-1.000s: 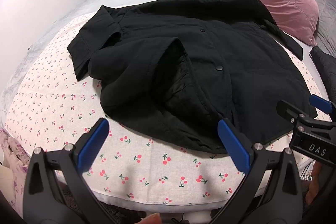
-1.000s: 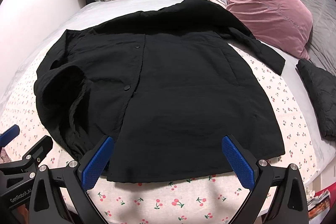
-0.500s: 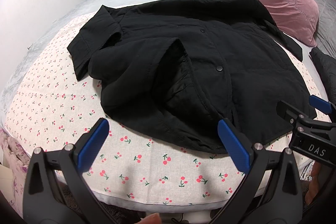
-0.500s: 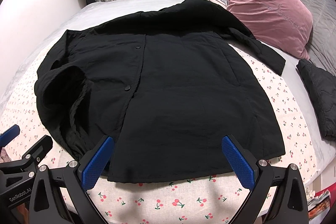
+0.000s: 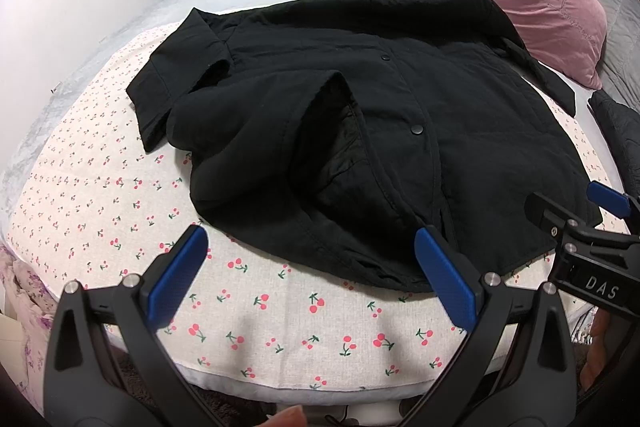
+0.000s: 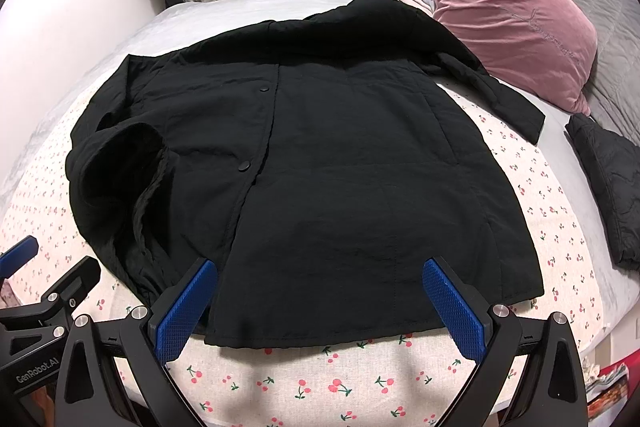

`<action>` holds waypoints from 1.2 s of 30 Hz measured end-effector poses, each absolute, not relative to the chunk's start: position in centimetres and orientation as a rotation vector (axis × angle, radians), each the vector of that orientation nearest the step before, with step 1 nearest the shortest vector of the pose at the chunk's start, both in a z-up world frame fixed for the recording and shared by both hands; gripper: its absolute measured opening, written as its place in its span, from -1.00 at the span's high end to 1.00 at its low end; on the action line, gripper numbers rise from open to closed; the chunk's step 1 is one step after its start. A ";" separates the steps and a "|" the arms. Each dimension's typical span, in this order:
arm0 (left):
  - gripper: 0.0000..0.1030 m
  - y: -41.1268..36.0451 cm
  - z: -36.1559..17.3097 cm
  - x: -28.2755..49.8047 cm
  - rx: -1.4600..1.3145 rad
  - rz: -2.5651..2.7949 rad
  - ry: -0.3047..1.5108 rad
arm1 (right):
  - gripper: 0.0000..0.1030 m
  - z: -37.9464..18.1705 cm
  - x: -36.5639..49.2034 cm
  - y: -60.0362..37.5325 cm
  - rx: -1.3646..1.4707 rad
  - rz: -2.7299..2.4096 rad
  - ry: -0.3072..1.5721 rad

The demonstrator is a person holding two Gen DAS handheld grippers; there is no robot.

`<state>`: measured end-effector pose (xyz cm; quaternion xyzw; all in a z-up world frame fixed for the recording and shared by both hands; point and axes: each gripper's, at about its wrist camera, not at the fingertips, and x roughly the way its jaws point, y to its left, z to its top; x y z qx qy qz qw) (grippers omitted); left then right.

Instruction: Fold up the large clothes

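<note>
We see that the left gripper (image 5: 310, 271) and the right gripper (image 6: 320, 305) are each built as a black frame with triangular cut-outs and silver screw heads. Their jaws carry blue textured pads. White lettering reads "DAS" on the right unit and "GenRobot.AI" on the left.

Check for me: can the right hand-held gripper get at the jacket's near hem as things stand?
Probably yes. The right hand-held gripper is open right at the black jacket hem, nothing lying between them on the cherry-print sheet.
</note>
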<state>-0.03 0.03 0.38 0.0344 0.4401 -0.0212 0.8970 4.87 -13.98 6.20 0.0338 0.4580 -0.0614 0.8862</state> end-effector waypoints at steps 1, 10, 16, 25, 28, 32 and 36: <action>-1.00 0.0 0.3 -0.1 0.072 -0.043 0.911 | -1.00 6.2 4.9 -14.0 0.070 -0.128 0.952; -1.00 0.0 0.4 -0.1 0.068 -0.044 0.911 | -1.00 6.2 4.9 -14.0 0.070 -0.127 0.953; -1.00 0.1 0.4 0.0 0.068 -0.044 0.911 | -1.00 6.1 4.9 -13.9 0.070 -0.128 0.953; -1.00 0.6 0.6 0.0 0.057 -0.041 0.905 | -1.00 6.0 4.7 -14.0 0.068 -0.125 0.953; -1.00 0.8 0.6 0.2 0.048 -0.039 0.901 | -1.00 6.0 4.8 -14.1 0.067 -0.126 0.953; -1.00 1.3 0.8 0.4 0.036 -0.045 0.879 | -1.00 6.2 4.9 -14.3 0.066 -0.131 0.948; -1.00 1.9 1.5 0.9 0.038 -0.140 0.833 | -1.00 6.8 5.0 -14.8 0.052 -0.135 0.911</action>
